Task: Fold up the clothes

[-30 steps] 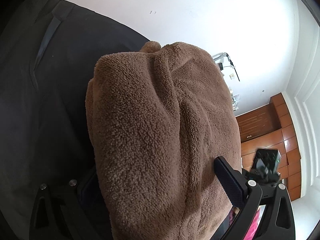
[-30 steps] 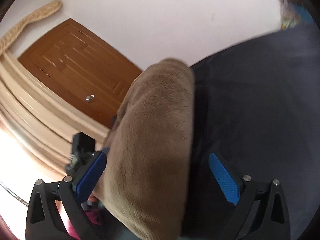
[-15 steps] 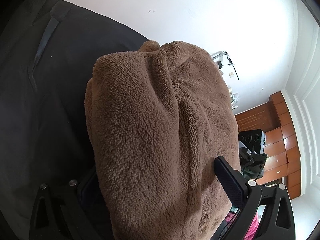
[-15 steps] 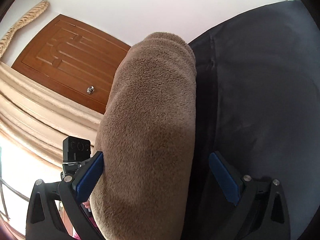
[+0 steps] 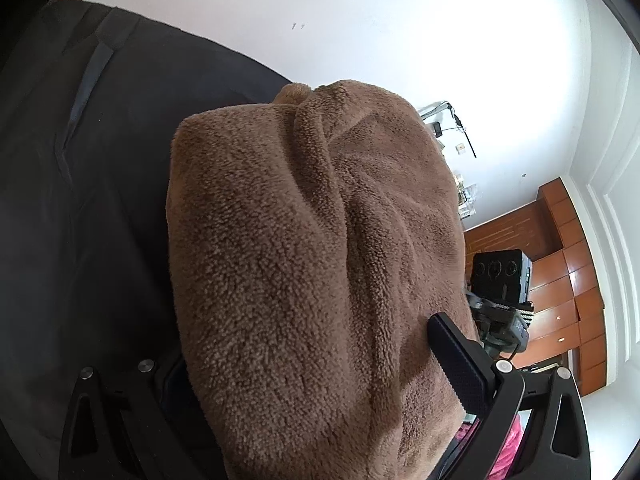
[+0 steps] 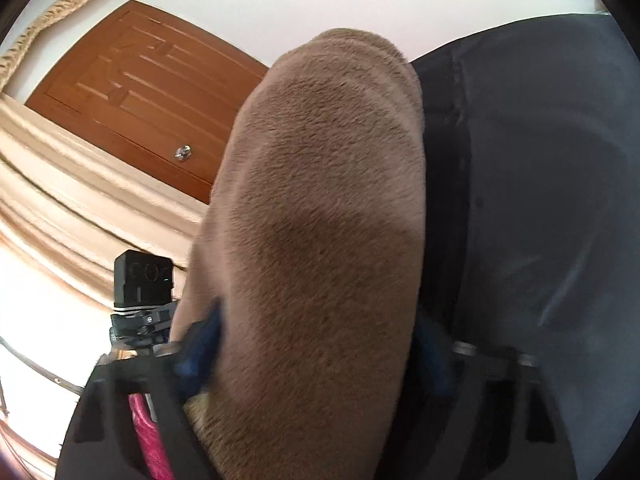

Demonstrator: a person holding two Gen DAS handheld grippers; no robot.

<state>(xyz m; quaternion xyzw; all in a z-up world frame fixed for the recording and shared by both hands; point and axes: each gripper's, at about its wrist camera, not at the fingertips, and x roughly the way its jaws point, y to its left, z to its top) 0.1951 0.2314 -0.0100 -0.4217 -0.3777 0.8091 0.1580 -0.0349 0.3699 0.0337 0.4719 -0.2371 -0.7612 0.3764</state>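
A brown fleece garment (image 5: 312, 264) is bunched between the fingers of my left gripper (image 5: 304, 364), next to a black garment (image 5: 80, 200). The left jaws stand wide, with the fleece filling the gap and the left finger hidden behind cloth. In the right wrist view the same fleece (image 6: 320, 220) runs up between the blue pads of my right gripper (image 6: 316, 344). The right jaws have come in against the fleece and grip it. The black garment (image 6: 540, 200) lies on the right there.
The other gripper's camera block shows in each view, in the left wrist view (image 5: 500, 276) and in the right wrist view (image 6: 144, 280). A brown door (image 6: 132, 92), cream curtains (image 6: 60, 200), white wall and wooden cabinets (image 5: 560, 280) are behind. Pink fabric (image 6: 144, 436) shows low down.
My right gripper's blue pads have closed inward onto the brown fleece; they stood wide apart before. The left gripper has barely moved.
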